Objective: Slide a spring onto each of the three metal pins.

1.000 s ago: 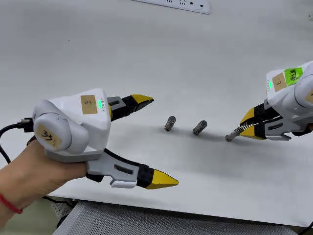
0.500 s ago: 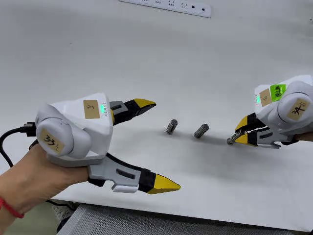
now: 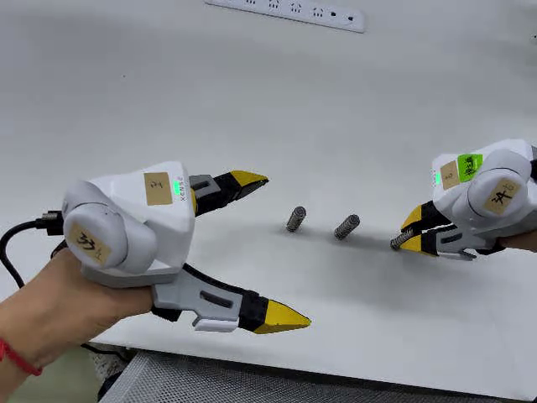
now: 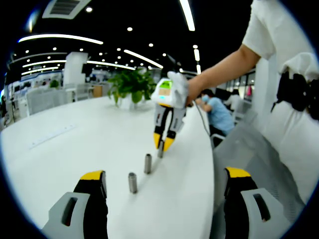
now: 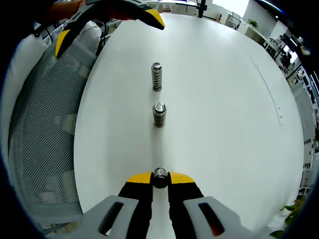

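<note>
While the right tongs (image 3: pixel 408 233) are clenched on the third pin (image 3: pixel 396 241), its spring coils showing beyond their tips and its end low at the tabletop (image 3: pixel 252 101), seemingly to set it in line, the nearer sprung pin (image 3: pixel 346 226) and the farther sprung pin (image 3: pixel 294 218) sit ahead of them. The left tongs (image 3: pixel 277 248) hang released, jaws wide, beyond that row, apparently idle because all three pins look fitted.

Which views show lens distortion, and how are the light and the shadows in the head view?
Head view: lines straight, light even, only soft shadows on the table beside the two springs. Left gripper view: fisheye bends the table edge; ceiling lamps glare. Right gripper view: the table bulges too.
</note>
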{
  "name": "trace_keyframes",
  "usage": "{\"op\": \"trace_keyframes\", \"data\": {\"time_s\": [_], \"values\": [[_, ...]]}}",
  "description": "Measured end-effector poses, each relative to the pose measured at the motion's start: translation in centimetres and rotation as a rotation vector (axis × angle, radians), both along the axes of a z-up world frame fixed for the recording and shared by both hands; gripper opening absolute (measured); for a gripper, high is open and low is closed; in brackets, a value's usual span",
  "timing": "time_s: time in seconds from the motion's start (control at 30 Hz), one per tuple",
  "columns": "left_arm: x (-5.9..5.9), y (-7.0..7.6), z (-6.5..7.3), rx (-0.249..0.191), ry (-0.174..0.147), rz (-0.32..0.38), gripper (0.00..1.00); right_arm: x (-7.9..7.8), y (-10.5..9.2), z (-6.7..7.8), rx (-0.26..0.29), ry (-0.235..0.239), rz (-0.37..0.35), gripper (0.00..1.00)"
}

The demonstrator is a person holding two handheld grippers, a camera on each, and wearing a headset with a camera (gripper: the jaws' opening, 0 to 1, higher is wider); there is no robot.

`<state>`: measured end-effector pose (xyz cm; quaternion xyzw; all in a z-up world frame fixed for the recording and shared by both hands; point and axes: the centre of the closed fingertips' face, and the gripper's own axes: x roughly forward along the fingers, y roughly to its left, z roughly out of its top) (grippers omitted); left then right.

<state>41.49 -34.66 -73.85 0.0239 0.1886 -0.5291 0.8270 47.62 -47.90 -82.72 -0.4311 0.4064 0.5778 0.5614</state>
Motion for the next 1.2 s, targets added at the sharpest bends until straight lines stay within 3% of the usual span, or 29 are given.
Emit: {"op": "trace_keyframes", "data": {"time_s": [0.43, 0.7, 0.97, 1.2], "values": [[0.0, 0.3, 0.0, 0.004, 0.002, 0.008, 0.99, -0.1, 0.3, 0.1, 0.007, -0.008, 0.006, 0.13], [-0.1, 0.3, 0.0, 0.006, -0.005, 0.005, 0.99, -0.1, 0.4, 0.7, 0.032, -0.010, -0.007, 0.20], [0.0, 0.4, 0.2, 0.024, -0.013, -0.001, 1.00, 0.0, 0.4, 3.4, 0.124, -0.015, -0.088, 0.27], [-0.1, 0.6, 0.3, 0.040, -0.020, -0.001, 1.00, 0.4, -0.1, 5.9, 0.267, -0.028, -0.213, 0.38]]}}
